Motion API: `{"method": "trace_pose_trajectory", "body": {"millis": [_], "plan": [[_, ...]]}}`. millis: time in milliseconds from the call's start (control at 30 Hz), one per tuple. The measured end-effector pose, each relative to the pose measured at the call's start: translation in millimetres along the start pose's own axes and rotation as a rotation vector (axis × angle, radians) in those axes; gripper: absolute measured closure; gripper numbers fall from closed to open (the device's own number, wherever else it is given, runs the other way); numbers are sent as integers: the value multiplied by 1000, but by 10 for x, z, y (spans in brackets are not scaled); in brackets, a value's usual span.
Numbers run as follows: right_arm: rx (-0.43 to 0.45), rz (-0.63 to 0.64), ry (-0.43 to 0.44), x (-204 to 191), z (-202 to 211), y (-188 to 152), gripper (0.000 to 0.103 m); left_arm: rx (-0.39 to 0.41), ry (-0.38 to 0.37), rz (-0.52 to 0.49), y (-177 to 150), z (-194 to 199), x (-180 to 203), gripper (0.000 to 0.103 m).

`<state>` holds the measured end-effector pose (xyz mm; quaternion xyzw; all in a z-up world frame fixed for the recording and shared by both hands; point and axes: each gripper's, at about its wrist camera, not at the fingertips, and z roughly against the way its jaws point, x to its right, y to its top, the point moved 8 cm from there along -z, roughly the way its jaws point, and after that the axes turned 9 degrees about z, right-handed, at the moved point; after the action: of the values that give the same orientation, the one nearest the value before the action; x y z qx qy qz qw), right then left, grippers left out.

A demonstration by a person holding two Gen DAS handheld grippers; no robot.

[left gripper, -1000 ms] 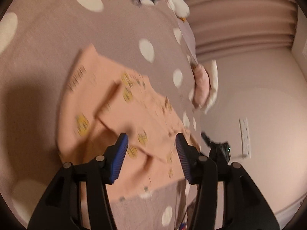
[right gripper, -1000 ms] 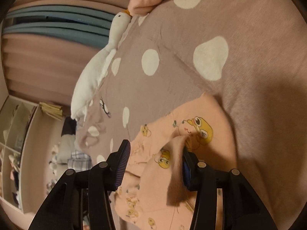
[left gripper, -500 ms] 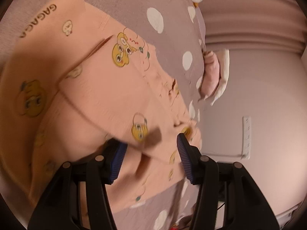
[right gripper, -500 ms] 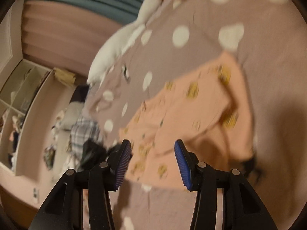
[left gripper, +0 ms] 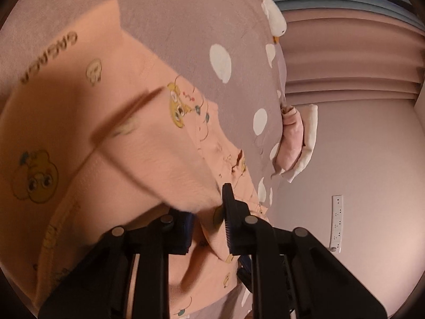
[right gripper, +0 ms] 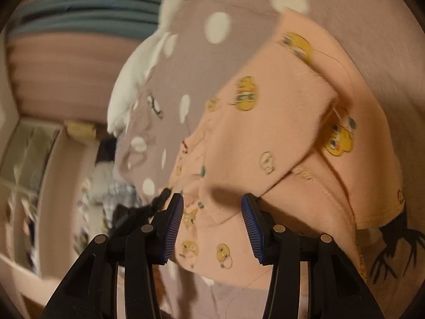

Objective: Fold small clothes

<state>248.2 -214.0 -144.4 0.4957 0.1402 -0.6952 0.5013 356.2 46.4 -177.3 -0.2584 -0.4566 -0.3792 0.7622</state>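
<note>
A small peach garment (left gripper: 79,138) printed with yellow cartoon faces lies partly folded on a mauve bedspread (left gripper: 186,26) with white dots. My left gripper (left gripper: 209,212) has closed down on a folded flap of it, cloth bunched between the pads. The left fingertip is hidden under the cloth. The same garment fills the right wrist view (right gripper: 279,138). My right gripper (right gripper: 212,220) is open just above its near edge, holding nothing.
A white plush goose (right gripper: 135,79) lies on the bed at the far side. Folded pink and cream clothes (left gripper: 297,143) sit at the bed's edge. Curtains (left gripper: 345,53), a wall socket strip (left gripper: 336,223) and shelves (right gripper: 21,172) surround the bed.
My left gripper dropped to the garment and closed on a flap. My right gripper let go of the cloth, pulled back, then came close over the near edge again.
</note>
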Motion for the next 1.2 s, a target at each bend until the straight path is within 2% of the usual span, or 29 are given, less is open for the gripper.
{"method": "trace_pose_trajectory", "body": {"millis": [67, 133, 200, 367, 567, 700, 867, 967, 1033, 1067, 1100, 1133, 1200], "plan": [[-11, -5, -15, -12, 50, -69, 58, 17, -8, -28, 36, 46, 65, 86], [-37, 0, 25, -86, 71, -151, 57, 21, -27, -48, 65, 80, 141, 86], [-69, -1, 58, -138, 2, -213, 57, 25, -36, -66, 86, 95, 208, 86], [-114, -11, 46, -134, -293, -261, 57, 29, -46, -68, 103, 101, 274, 86], [71, -55, 18, -27, -229, 17, 59, 40, -65, -55, 142, 136, 270, 86], [149, 0, -55, -19, -151, 140, 95, 44, -64, -42, 199, 139, 243, 86], [189, 36, -78, -173, -132, 444, 97, 65, -60, -29, 361, 88, 296, 86], [217, 47, -97, -290, -161, 744, 97, 111, -66, -27, 560, 85, 398, 86], [183, 71, -102, -331, -295, 964, 97, 143, -53, -18, 674, 92, 426, 86], [167, 71, -139, -293, -385, 1054, 97, 159, -42, -16, 722, 105, 425, 86], [144, 56, -202, -206, -453, 1127, 90, 174, -28, -19, 757, 127, 420, 86], [127, 55, -266, -128, -489, 1183, 73, 187, -7, -27, 782, 157, 405, 86], [138, 47, -348, -6, -474, 1257, 47, 202, 26, -50, 796, 227, 365, 86]]}}
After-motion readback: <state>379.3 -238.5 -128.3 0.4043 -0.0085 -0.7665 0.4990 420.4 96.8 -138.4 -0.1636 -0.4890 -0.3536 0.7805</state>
